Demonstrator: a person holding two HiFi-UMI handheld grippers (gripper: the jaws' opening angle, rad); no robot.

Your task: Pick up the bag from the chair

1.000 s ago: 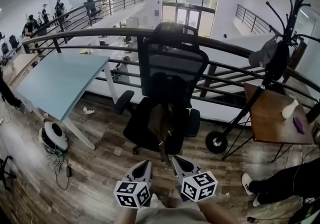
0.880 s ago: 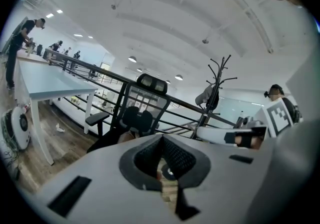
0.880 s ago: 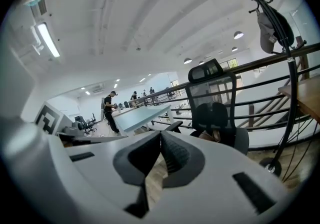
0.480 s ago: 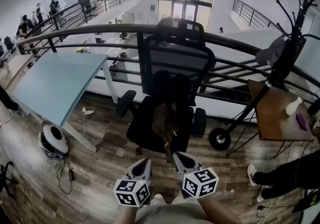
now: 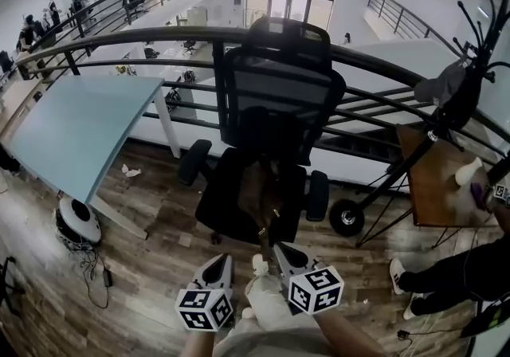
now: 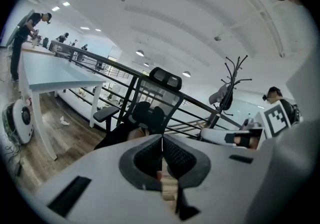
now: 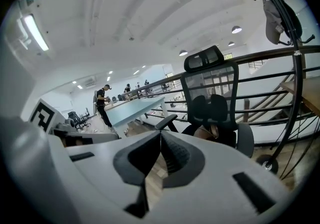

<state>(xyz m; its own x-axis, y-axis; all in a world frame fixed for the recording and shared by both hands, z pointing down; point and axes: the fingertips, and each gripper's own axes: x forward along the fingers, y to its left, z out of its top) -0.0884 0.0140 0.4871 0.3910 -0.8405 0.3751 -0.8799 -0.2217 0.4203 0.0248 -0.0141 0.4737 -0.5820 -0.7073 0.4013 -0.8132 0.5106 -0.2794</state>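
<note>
Left gripper (image 5: 222, 260) and right gripper (image 5: 280, 251) are closed, empty. The bag (image 5: 256, 190), frame centre, looks soft; I'd take its strap (image 5: 261, 234).

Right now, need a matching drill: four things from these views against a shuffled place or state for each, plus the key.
1 bag
2 desk
3 coat rack
4 left gripper

A jaws together, nothing between them
B on the black chair, on its seat
C head view's left side, light blue top
D head view's right side, grey cap hanging on it

Pairs: 1-B, 2-C, 3-D, 4-A
</note>
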